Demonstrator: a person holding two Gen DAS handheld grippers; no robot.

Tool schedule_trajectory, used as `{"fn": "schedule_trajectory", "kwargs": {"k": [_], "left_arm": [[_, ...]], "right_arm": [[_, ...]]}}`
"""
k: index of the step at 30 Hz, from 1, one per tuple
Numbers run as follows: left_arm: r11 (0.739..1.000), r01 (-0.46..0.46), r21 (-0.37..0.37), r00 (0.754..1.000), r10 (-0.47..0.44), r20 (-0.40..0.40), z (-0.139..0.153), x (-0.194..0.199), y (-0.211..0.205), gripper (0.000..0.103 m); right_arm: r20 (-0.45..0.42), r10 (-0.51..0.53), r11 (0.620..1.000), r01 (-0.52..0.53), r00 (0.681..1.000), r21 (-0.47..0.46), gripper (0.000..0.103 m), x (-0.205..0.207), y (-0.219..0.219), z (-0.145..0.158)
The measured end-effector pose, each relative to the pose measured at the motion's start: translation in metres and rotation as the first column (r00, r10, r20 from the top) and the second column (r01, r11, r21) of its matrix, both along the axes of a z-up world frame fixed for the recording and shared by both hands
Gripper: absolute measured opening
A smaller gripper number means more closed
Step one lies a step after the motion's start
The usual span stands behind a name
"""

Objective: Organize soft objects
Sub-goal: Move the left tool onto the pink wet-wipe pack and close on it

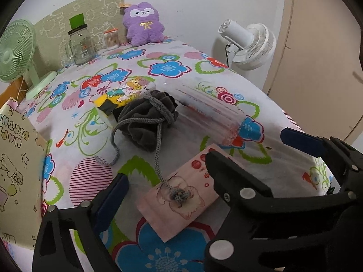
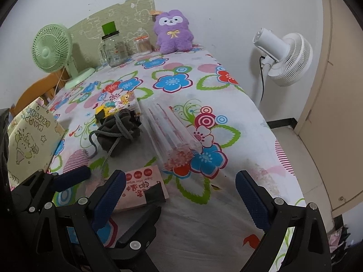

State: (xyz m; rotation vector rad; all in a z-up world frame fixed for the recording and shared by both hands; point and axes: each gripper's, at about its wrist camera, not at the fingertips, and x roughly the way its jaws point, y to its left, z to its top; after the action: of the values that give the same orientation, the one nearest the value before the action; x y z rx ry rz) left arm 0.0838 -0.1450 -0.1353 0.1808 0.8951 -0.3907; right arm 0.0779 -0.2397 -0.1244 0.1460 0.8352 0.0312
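Note:
A dark grey drawstring pouch (image 1: 145, 122) lies mid-table, its cord end resting on a pink wipes pack (image 1: 181, 195). Both show in the right wrist view: pouch (image 2: 118, 129), pack (image 2: 140, 188). A purple plush bear (image 1: 143, 23) (image 2: 173, 30) leans on the far wall. A clear packet of straws (image 1: 211, 115) (image 2: 172, 131) lies right of the pouch. My left gripper (image 1: 204, 158) is open, empty, straddling the pink pack. My right gripper (image 2: 179, 195) is open and empty, just right of the pack, with the left gripper's fingers (image 2: 72, 176) beside it.
A green desk fan (image 1: 15, 54), glass jar with green lid (image 1: 80, 43) and cotton-swab jar (image 1: 111, 38) stand at the back left. A cartoon-print box (image 1: 122, 93) sits behind the pouch. A paper bag (image 1: 18, 172) stands left. A white fan (image 1: 249, 43) stands beyond the right edge.

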Motion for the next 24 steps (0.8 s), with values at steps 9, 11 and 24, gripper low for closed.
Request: {"fn": "schedule_trajectory", "kwargs": {"k": [9,11,24], "left_arm": [[0.999,0.045,-0.015,0.999,-0.045,0.001,0.007,-0.011,0.004,0.057],[0.999,0.037,-0.022,0.999,-0.037,-0.003,0.008,-0.011,0.009,0.043],[0.998,-0.038,-0.05,0.999,0.038,-0.007,0.015,-0.024,0.044,0.04]], "right_arm": [[-0.001,0.026,1.0,-0.026,1.0,-0.01,0.099,0.001,0.01,0.003],[0.002,0.031,0.999,-0.031,1.0,-0.012,0.099,0.0,0.013,0.005],[0.017,0.089,0.996,-0.088,0.996,-0.032,0.099,-0.007,0.042,0.014]]}}
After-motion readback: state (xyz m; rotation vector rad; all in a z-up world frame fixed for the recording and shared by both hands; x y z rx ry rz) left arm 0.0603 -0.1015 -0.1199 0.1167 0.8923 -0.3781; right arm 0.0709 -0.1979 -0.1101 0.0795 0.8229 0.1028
